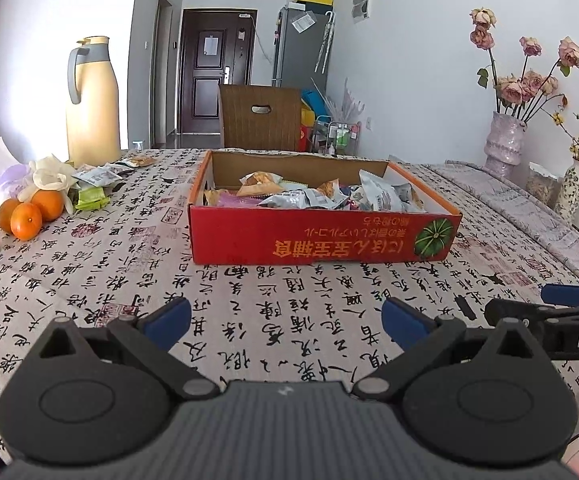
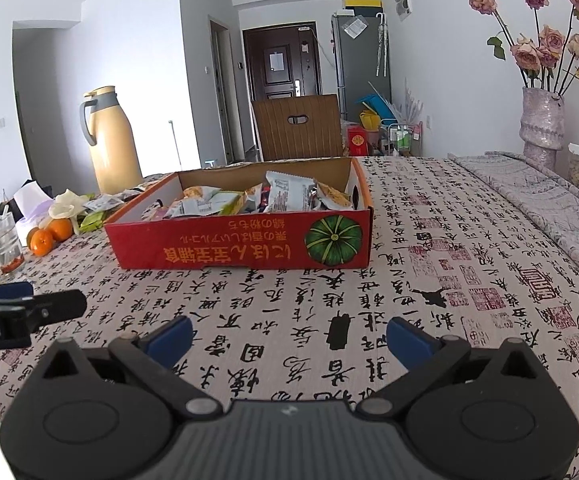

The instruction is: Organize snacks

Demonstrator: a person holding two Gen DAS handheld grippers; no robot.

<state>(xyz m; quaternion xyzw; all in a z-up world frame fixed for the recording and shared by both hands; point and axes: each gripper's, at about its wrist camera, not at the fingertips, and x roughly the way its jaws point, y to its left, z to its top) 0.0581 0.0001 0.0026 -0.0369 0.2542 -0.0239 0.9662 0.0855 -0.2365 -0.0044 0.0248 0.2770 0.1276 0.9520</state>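
— How many things do you count?

— One red cardboard box (image 1: pixel 321 236) mid-table, three oranges (image 1: pixel 29 212) near the table's left edge, one yellow thermos (image 1: pixel 91 100) at the far left corner, two vases at the right edge.

— And the snacks?

— Most snack packets (image 1: pixel 313 194) lie heaped in the box; a few loose packets (image 1: pixel 93 188) sit behind the oranges. The box's long axis runs left to right, its printed side facing me, upside down.

— Your fingers?

— My left gripper (image 1: pixel 285 318) and right gripper (image 2: pixel 289 338) both gape wide, empty, above the tablecloth (image 2: pixel 449 280).
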